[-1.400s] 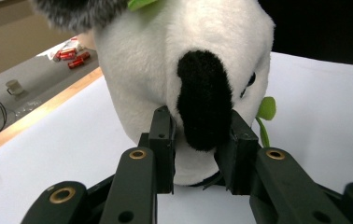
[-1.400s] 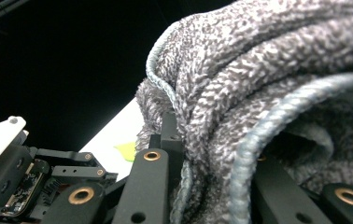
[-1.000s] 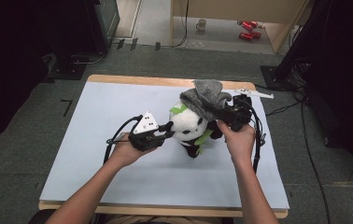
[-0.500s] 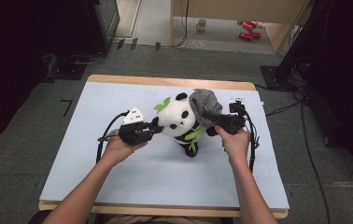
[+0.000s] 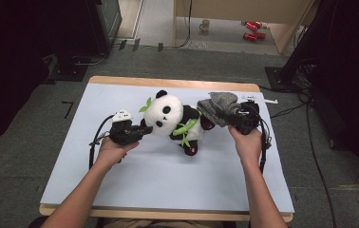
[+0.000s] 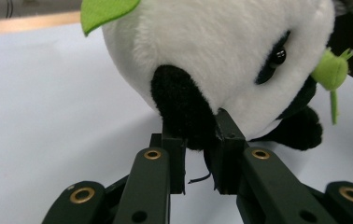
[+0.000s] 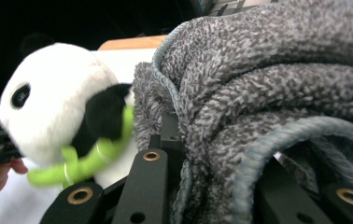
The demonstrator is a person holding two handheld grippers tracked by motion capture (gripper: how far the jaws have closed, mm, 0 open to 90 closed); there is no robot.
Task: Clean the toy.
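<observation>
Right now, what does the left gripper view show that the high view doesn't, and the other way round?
The left gripper view shows, close up, the left claw pinching the panda's black ear, and a loose thread between its jaws. The high view shows the whole table, both forearms, the right claw shut on a grey towel, and a mug on the floor beyond. Both show the panda with its green leaf on the pale mat.

left gripper (image 5: 142,131) points right, jaws just closing to a clamp; right gripper (image 5: 230,118) points left, jaws clamped tight, both forearms outstretched.
</observation>
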